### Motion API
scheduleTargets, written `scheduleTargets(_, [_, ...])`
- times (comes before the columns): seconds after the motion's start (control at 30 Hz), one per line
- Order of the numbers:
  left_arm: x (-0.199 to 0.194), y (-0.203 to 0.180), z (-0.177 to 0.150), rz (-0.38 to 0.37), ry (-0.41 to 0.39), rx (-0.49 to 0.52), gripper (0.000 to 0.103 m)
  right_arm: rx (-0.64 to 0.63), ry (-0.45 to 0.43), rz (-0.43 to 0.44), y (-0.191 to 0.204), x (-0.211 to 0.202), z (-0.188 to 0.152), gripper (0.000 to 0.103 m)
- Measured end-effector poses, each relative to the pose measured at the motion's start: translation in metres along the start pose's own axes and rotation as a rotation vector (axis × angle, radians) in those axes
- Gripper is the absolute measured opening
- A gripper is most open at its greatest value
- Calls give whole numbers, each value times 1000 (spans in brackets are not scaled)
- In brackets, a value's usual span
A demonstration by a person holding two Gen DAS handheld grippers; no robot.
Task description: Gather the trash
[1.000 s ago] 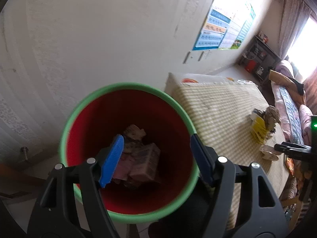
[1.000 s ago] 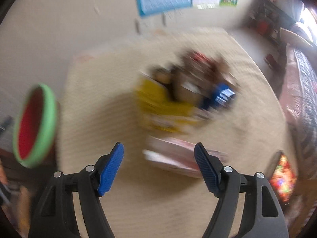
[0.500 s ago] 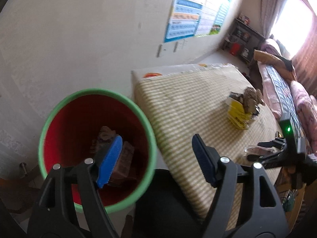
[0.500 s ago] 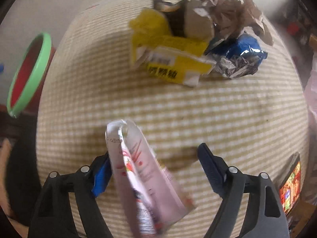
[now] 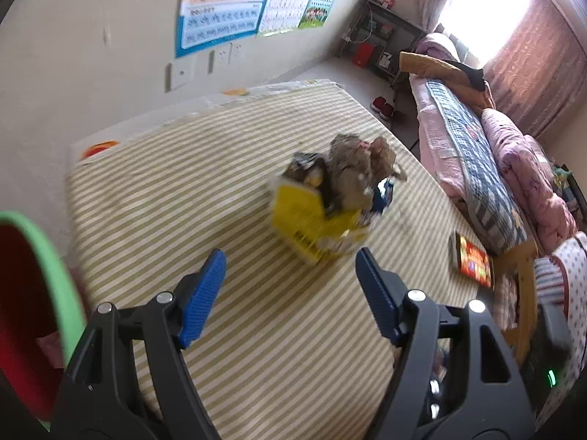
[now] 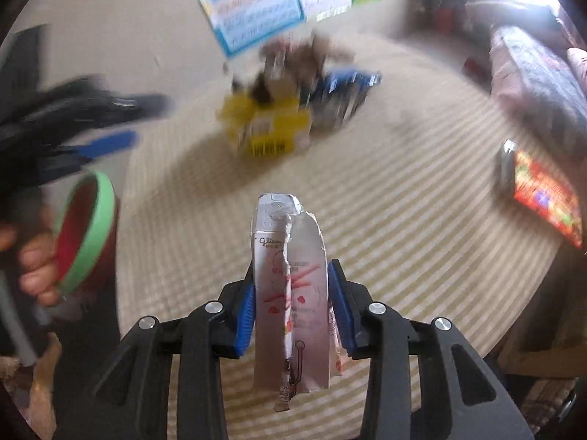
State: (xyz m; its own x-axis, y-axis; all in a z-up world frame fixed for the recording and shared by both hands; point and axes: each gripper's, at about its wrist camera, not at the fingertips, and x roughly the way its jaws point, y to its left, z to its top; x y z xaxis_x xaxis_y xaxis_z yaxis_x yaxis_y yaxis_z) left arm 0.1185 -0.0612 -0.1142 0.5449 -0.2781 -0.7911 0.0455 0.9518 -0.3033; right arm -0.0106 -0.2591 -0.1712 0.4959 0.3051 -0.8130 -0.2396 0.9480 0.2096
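- Since half a second ago, the right gripper (image 6: 290, 306) has closed on the torn pink-and-silver snack wrapper (image 6: 290, 293) and lifted it, while the left wrist view has swung off the bin toward the trash pile.
- Both blue pads of the right gripper press the wrapper's sides; it stands upright between them, torn top edge pointing to 12 o'clock, above the striped beige tabletop (image 6: 403, 256).
- The left gripper (image 5: 291, 293) is spread wide with nothing between its blue pads (image 5: 203, 297).
- The red bin with a green rim (image 5: 40, 293) sits at the 9 o'clock edge of the left wrist view; in the right wrist view it is at about 8 o'clock.
- A pile of a yellow box (image 5: 304, 216), crumpled brown paper (image 5: 357, 168) and a blue wrapper (image 6: 345, 95) lies on the tabletop, toward 12 o'clock from both grippers, blurred.
- A phone with a lit red screen (image 5: 473, 260) lies at 3 o'clock near the tabletop's edge.
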Motion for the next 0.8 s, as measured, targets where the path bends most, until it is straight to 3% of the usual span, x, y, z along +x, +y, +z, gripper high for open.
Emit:
scheduleTargets(0.17, [47, -6, 23, 14, 49, -138, 70, 11, 27, -5, -3, 7, -2, 37])
scheduleTargets(0.33, [77, -12, 25, 49, 124, -142, 70, 45, 28, 10, -9, 11, 9, 38])
scheduleTargets(0.43, [90, -7, 17, 19, 172, -209, 70, 74, 28, 26, -15, 10, 13, 44])
scheduleTargets(0.5, [92, -5, 13, -3, 180, -224, 70, 87, 32, 37, -18, 10, 13, 54])
scheduleTargets(0.7, [81, 1, 9, -69, 188, -232, 44, 88, 50, 43, -17, 9, 13, 60])
scheduleTargets(0.77, [69, 7, 7, -84, 184, -217, 27, 85, 53, 42, -16, 11, 14, 60])
scheduleTargets(0.8, [63, 10, 4, -87, 181, -210, 23, 85, 54, 42, -16, 13, 15, 61])
